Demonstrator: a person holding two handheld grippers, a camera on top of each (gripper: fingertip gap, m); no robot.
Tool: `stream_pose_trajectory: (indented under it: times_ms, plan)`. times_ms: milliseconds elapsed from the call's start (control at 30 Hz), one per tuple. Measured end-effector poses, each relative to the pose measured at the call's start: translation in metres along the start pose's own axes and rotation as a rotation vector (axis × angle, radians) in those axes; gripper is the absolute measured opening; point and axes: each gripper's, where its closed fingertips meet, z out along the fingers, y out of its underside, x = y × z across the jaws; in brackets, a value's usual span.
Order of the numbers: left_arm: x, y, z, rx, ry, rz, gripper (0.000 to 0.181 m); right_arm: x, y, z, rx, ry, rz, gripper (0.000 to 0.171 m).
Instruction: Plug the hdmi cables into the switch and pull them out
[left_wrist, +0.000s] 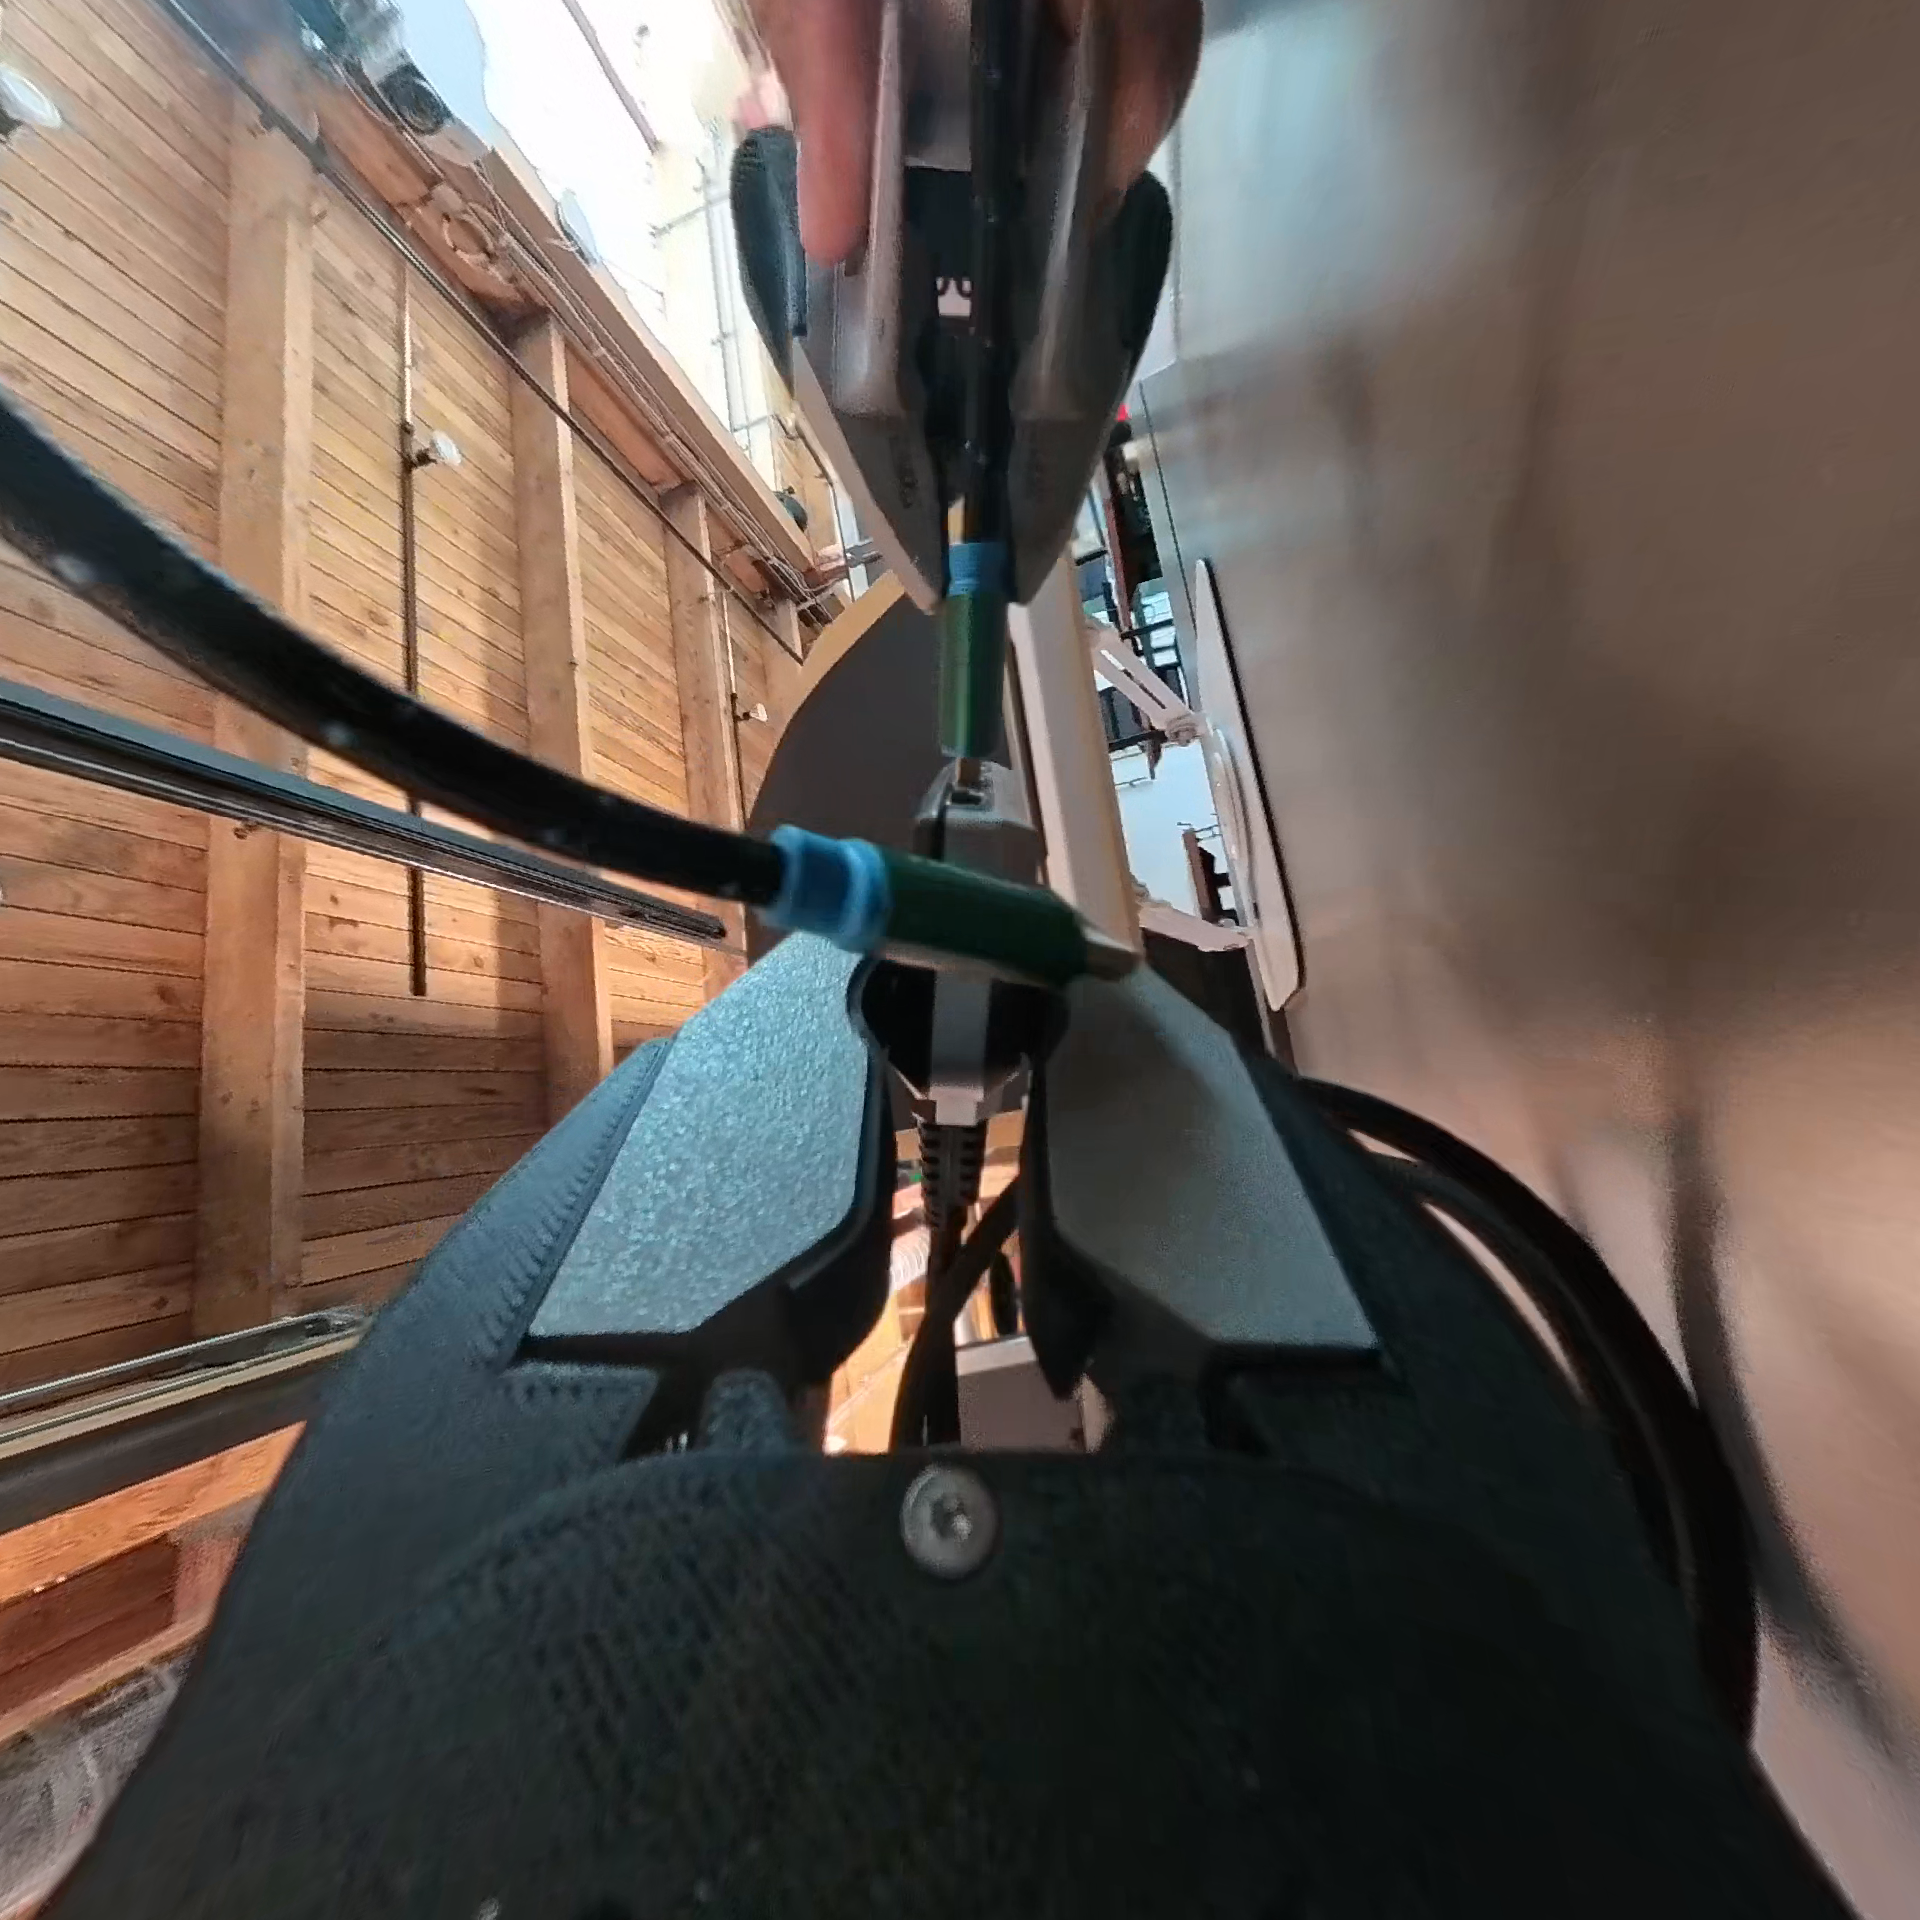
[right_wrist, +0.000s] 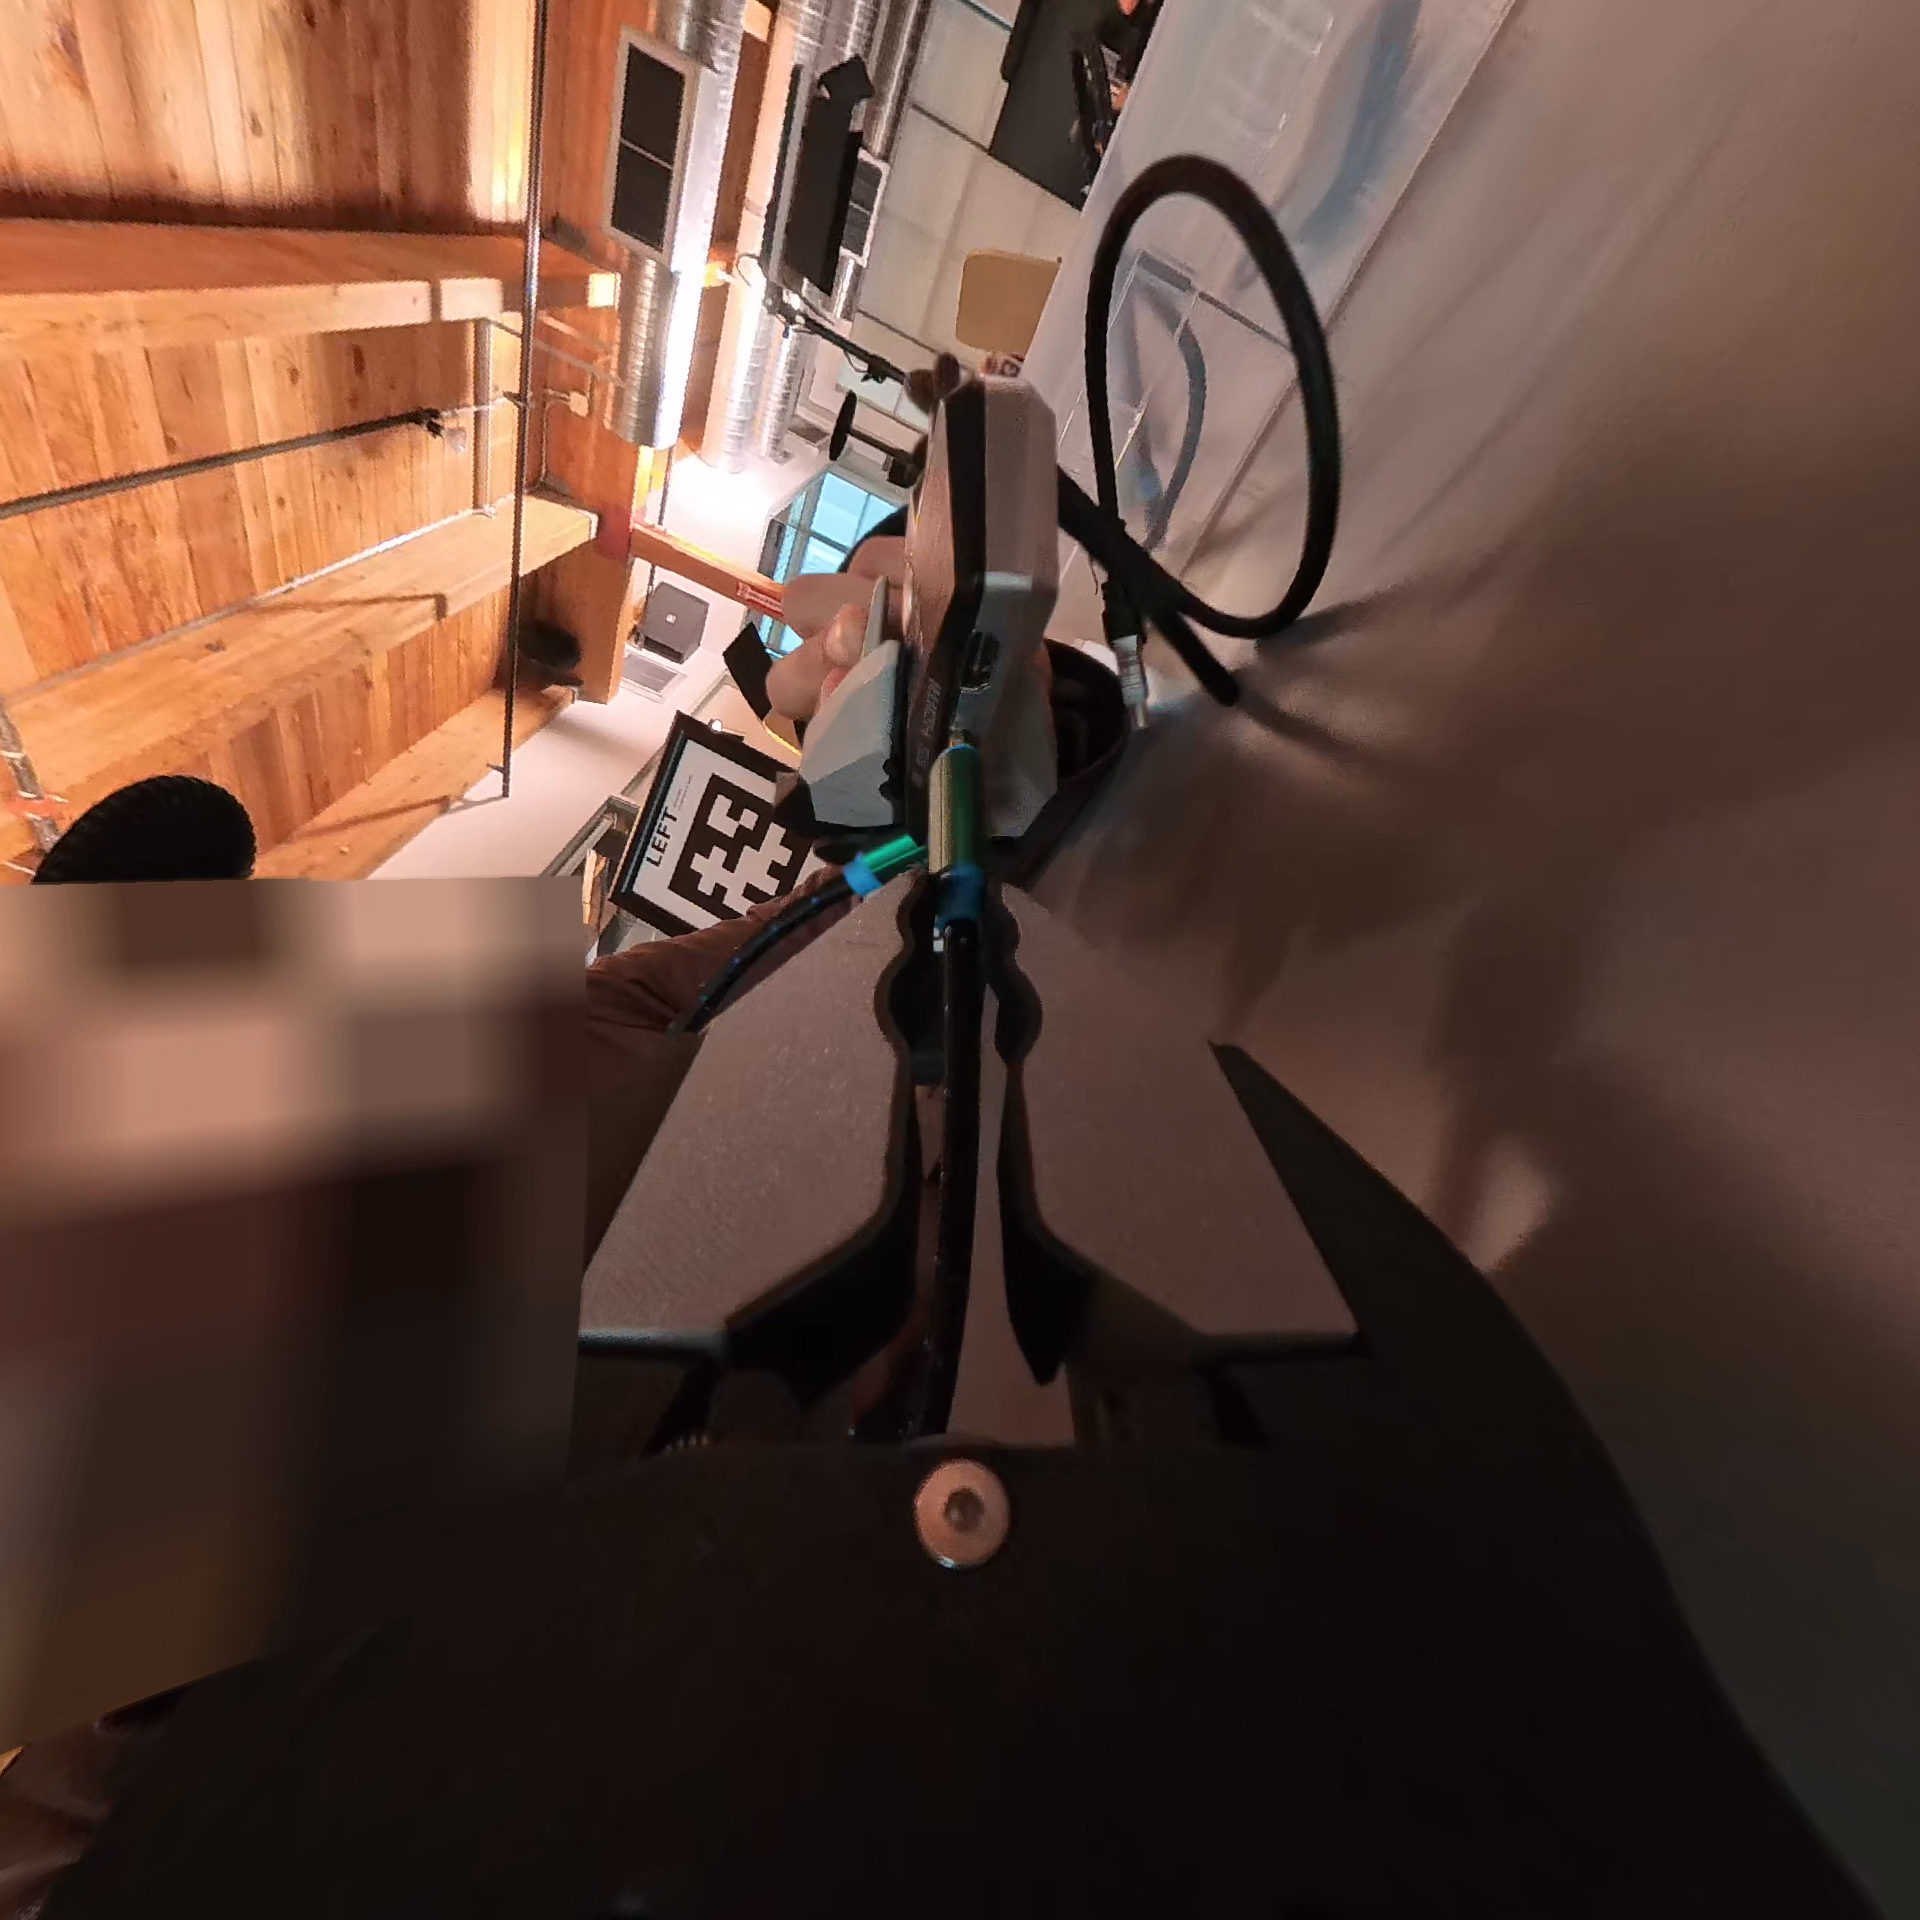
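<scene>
The grey HDMI switch (left_wrist: 971, 831) is clamped between the fingertips of my left gripper (left_wrist: 961, 1003), held up in the air. My right gripper (left_wrist: 971, 582) comes in from above, shut on a black cable just behind its blue tape. That cable's green plug (left_wrist: 966, 675) has its metal tip at the switch's end port. In the right wrist view my right gripper (right_wrist: 956, 909) grips the same cable, with the green plug (right_wrist: 951, 810) meeting the switch (right_wrist: 977, 540). A second green plug (left_wrist: 966, 925) hangs loose across the left fingertips, and it also shows in the right wrist view (right_wrist: 888, 857).
A grey table surface (right_wrist: 1558, 727) carries a loop of black cable (right_wrist: 1216, 416) running from the switch's far end. A black-and-white marker board (right_wrist: 727, 831) stands behind. A wooden plank wall (left_wrist: 312, 727) fills the left. A person's fingers (left_wrist: 831, 156) hold the right gripper. The grippers' ends are close to 5 cm from one another.
</scene>
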Motion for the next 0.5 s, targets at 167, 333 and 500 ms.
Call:
stream_pose_trajectory:
  times_ms: [167,333,500]
  plan:
    - [0.002,-0.004,-0.002,0.000,0.026,-0.027,0.019,0.001,0.001,0.000,-0.011,-0.001,-0.009,0.006]
    - [0.001,-0.003,-0.002,-0.015,0.033,-0.053,0.019,0.000,-0.002,0.000,0.003,-0.009,-0.017,0.006]
    - [0.001,0.008,0.001,-0.005,0.049,-0.168,0.021,-0.006,-0.012,0.005,0.042,-0.048,-0.026,0.007]
